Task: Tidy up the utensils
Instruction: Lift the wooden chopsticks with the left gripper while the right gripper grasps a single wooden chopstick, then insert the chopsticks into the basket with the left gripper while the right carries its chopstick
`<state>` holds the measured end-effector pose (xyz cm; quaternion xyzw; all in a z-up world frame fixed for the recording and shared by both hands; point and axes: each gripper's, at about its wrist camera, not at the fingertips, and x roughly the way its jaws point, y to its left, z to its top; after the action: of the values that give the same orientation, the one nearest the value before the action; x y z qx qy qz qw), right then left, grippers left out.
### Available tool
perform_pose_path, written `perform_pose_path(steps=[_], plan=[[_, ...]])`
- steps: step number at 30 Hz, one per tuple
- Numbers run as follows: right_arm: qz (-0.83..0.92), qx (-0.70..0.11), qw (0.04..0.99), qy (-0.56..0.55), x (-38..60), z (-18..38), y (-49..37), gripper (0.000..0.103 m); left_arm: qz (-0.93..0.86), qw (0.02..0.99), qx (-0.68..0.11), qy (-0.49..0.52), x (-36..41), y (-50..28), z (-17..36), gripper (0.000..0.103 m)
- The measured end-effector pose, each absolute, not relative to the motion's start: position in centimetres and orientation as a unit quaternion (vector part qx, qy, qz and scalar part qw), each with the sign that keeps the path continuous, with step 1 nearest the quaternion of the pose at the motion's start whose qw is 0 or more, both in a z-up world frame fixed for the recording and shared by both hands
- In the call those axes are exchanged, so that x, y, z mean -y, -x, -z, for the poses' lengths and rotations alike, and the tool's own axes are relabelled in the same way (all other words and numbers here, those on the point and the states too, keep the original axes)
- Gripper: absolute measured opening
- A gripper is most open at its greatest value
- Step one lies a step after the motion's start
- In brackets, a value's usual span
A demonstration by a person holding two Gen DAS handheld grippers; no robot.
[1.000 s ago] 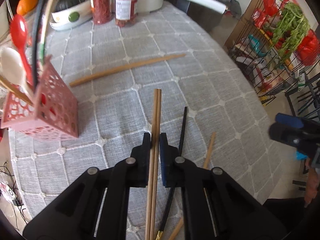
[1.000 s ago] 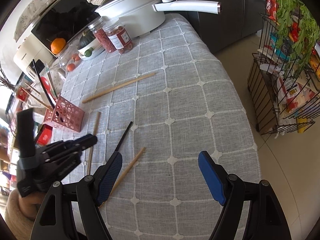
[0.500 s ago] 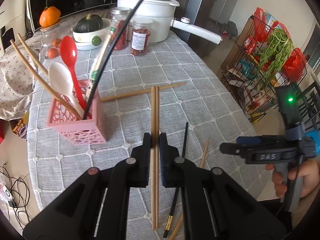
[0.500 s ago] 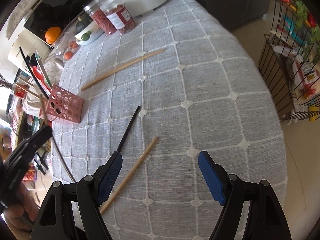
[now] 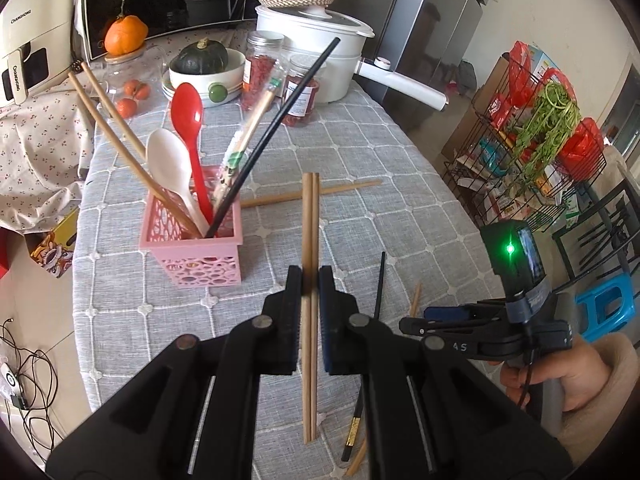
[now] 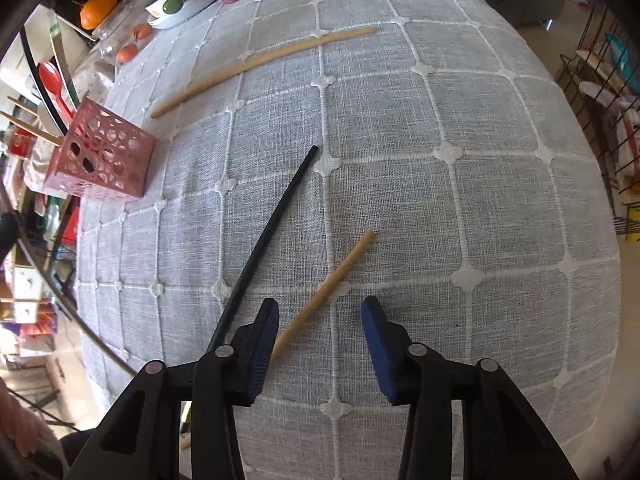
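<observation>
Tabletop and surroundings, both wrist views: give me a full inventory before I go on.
Held chopsticks: two, tan, clamped in left gripper.
Loose tan chopsticks: two; a long one far on the cloth, a short one between the right jaws, untouched.
Black chopstick: one, on the cloth just left of the right gripper.
Pink basket: one, holding a red spoon, white spoon, tan, black and wrapped chopsticks.
Jars: two, red contents, back of table.
White pot: one, woven basket on its lid.
Squash: one, dark green, in white bowl.
Orange: one, on a glass jar.
Wire rack: one, black, right, with greens.
Grey tablecloth: one.
Left gripper: shut.
Right gripper: jaws just closing, open.
</observation>
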<state>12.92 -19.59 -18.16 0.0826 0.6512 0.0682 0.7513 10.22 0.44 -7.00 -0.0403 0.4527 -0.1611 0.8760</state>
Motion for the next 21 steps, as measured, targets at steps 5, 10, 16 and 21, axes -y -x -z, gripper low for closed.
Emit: perform_pose_path(steps=[5, 10, 16, 21], plan=[[-0.049, -0.634, 0.771, -0.044, 18.2, 18.0, -12.4, 0.019, 0.159, 0.878, -0.450, 0.046, -1.1, -10.1, 6.8, 0.009], [-0.047, -0.622, 0.780, -0.048, 18.1, 18.1, -12.2, 0.007, 0.156, 0.879, -0.448, 0.049, -1.6, -9.9, 6.7, 0.009], [-0.071, -0.604, 0.787, -0.101, 19.8, 17.2, -12.4, 0.005, 0.155, 0.883, -0.439, 0.058, -2.3, -9.7, 6.2, 0.009], [-0.093, -0.562, 0.815, -0.111, 20.2, 13.7, -12.1, 0.005, 0.154, 0.889, -0.426, 0.067, -3.0, -9.5, 5.5, 0.009]])
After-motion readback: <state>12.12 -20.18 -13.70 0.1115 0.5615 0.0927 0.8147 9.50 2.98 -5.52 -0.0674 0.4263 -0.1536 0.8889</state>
